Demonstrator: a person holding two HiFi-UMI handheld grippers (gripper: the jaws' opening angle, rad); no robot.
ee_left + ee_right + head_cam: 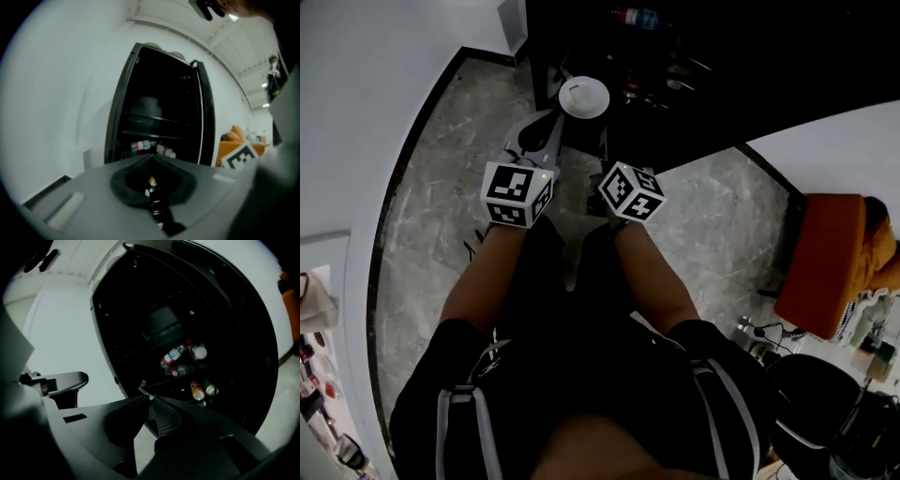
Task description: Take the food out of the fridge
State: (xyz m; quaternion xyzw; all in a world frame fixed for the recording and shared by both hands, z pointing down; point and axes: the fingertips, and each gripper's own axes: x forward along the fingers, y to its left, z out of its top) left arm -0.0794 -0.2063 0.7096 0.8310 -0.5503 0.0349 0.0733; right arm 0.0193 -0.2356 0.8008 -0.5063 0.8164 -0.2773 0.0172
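Facing the tall black open fridge [123, 117], both claws are shut and empty: the left claw [151, 158] shows its grey jaws pressed tip to tip with nothing between them, and the right claw [149, 399] likewise has its dark ribbed pads together on nothing. The food lies ahead of the tips, inside the dark cabinet. In the left gripper view a clear plastic bottle with a red-and-white label [140, 146] lies on its side on a shelf just above the jaw tips, left of centre. Its long axis runs roughly across the frame, so the jaws would need to close across its width. In the right gripper view what seem to be two labelled bottles [172, 355] sit at frame centre, with an orange can [197, 391] and a green can [211, 390] lower right, their tops turned toward the camera. In the head view a round white bowl [583, 97] sits at upper centre, just beyond the left claw. Which claw is nearer the bottle is hard to judge; the right looks better aligned with the cans.
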